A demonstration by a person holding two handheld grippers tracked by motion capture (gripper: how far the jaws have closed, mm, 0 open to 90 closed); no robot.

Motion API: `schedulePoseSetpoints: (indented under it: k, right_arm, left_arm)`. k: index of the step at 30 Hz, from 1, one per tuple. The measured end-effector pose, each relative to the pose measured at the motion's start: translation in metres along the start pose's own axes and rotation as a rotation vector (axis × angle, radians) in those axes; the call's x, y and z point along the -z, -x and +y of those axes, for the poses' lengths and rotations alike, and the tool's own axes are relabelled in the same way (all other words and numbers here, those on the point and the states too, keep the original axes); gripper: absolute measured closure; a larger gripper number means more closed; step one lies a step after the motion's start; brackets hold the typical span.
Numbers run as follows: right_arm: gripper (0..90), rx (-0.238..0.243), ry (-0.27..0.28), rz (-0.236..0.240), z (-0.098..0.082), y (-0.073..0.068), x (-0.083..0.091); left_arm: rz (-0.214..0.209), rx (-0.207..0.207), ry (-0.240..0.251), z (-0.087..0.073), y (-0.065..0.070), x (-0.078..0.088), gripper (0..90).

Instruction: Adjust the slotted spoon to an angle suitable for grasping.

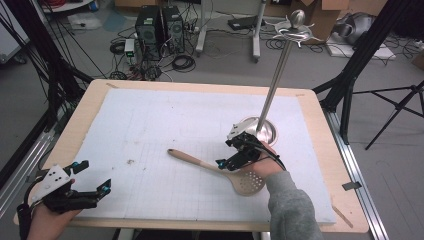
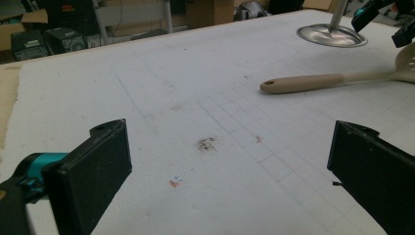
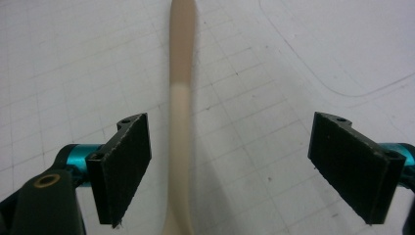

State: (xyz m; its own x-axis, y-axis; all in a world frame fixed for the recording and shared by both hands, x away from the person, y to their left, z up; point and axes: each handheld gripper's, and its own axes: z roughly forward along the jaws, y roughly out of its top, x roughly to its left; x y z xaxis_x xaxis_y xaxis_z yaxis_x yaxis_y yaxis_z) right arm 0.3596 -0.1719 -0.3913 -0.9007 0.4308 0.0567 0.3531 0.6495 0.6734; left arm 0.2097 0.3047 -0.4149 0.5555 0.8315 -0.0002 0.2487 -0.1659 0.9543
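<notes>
**Right gripper poised over the slotted spoon's handle**

The table (image 1: 320,150) carries a white foam sheet (image 1: 165,125) ruled with a faint grid, which gives a soft, even bed for anything laid flat on it. Toward the sheet's far right stands a metal stand (image 1: 276,75): a round base with a tall upright rod and hooks at its top. Nothing hangs from those hooks, and I judge the stand is there to receive a utensil.

The slotted spoon (image 1: 220,170) lies flat on the foam just in front of the stand's base, its handle pointing left toward the middle of the sheet and its perforated bowl on the right, near the person's right hand (image 1: 267,167). The bowl holds nothing.

The right gripper (image 1: 239,152) sits over the spoon's neck with its jaws spread wide; in the right gripper view the handle runs up between the two pads, touching neither. That straddle suits closing on the thin neck.

The left gripper (image 1: 90,180) waits at the near left corner, well apart from the spoon, jaws likewise spread and holding nothing
</notes>
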Motion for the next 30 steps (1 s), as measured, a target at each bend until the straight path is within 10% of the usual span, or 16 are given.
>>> schedulePoseSetpoints:
  k: [13,30]
  right_arm:
    - [18.8,0.102,-0.135,0.025,-0.008,-0.001,-0.014]
    - [19.0,0.066,-0.189,0.031,-0.002,-0.012,-0.014]
  left_arm:
    - [-0.034,-0.021,-0.02,0.0,0.006,-0.01,2.8]
    - [0.0,-0.012,-0.032,-0.005,0.003,-0.001,2.8]
